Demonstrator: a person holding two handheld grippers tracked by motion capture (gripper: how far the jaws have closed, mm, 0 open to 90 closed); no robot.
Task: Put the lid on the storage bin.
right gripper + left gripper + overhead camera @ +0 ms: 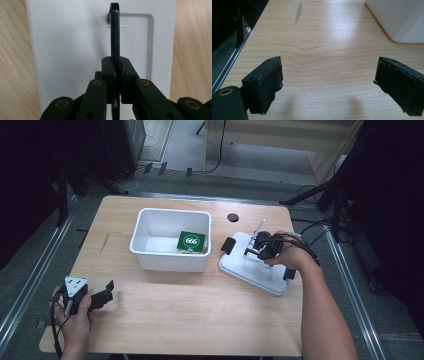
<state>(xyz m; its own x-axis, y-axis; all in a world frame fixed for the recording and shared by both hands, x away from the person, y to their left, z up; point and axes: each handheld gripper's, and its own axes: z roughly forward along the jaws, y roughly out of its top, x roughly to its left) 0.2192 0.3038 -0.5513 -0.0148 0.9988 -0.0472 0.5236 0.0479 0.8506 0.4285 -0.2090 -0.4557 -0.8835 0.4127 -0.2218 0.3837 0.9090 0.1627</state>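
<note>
The right gripper [260,246] has its jaws clamped on the lid's [250,267] black handle [115,32]; the left gripper [328,82] rests wide open over the worktop [200,305].

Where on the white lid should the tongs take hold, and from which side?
Grip the lid by its thin black handle, which stands upright on edge in the middle recess. Come from straight above, one jaw on each flat face. The right tongs are already shut on it that way. The lid's flat, broad top offers nothing else narrow enough to pinch.
</note>
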